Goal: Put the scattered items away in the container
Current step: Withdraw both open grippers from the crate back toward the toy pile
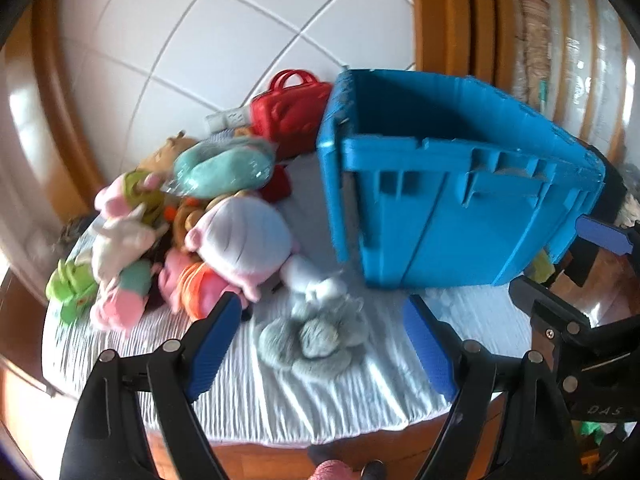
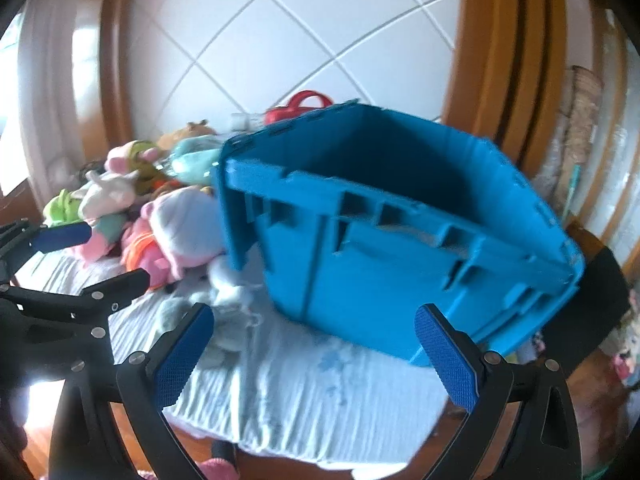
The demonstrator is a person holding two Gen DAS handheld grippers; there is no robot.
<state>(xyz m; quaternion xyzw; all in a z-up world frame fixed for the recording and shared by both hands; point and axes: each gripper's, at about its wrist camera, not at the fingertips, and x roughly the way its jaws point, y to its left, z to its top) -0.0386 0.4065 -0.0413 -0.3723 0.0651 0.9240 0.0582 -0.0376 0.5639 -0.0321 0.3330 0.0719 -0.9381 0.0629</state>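
Both claws, the left claw and the right claw, were held released and empty. The grey plush, near and left of the crate, was judged soft and light, best pinched across its body.

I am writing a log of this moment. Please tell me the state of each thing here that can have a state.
left gripper: fingers open, holding nothing
right gripper: fingers open, holding nothing
blue crate: upright on the cloth, open top, no toy visible inside
plush toy pile: heaped left of the crate, outside it
grey plush toy: lying on the cloth, apart from the pile
red bag: upright behind the pile
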